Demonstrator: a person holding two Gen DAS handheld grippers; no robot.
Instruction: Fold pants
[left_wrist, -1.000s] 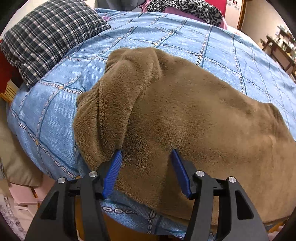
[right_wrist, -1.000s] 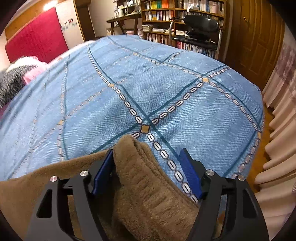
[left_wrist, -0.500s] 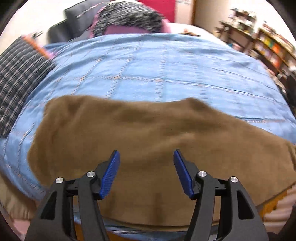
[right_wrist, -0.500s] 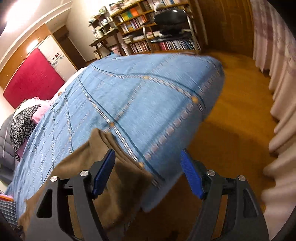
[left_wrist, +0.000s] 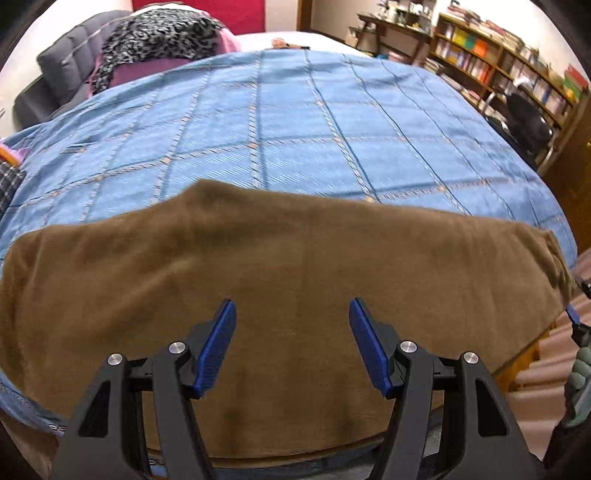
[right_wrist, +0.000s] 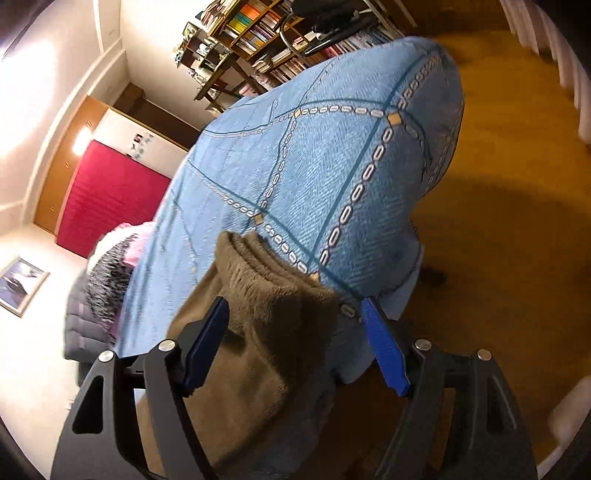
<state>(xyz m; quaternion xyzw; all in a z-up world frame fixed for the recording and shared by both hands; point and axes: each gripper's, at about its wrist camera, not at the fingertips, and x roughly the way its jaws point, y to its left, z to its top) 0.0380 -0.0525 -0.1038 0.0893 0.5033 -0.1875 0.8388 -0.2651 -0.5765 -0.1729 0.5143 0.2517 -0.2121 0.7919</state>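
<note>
Left wrist view, far left: corner of a plaid pillow (left_wrist: 6, 184) at the bed's left edge, grey upholstered headboard (left_wrist: 62, 79) behind, a leopard-print cloth (left_wrist: 155, 35) heaped at the head end. Blue patterned bedspread (left_wrist: 314, 122) covers the bed. Brown fleece pants (left_wrist: 280, 269) lie spread flat along the near edge of the bed, long axis running left to right, near side draping over the edge. Left gripper (left_wrist: 291, 321) hangs above the middle of the pants, jaws spread wide, nothing between the blue pads, not visibly touching the cloth. Bookshelves (left_wrist: 491, 62) and a black office chair (left_wrist: 528, 118) stand beyond the right side of the bed. Right wrist view: camera tilted; red wall panel (right_wrist: 110, 199) far left, the gathered end of the pants (right_wrist: 266, 295) sits at the near right corner of the bedspread (right_wrist: 332, 166) and hangs down off it. Right gripper (right_wrist: 295, 314) jaws released and wide, straddling that end; contact with the fabric cannot be judged. Wooden floor (right_wrist: 509, 229) to the right.
</note>
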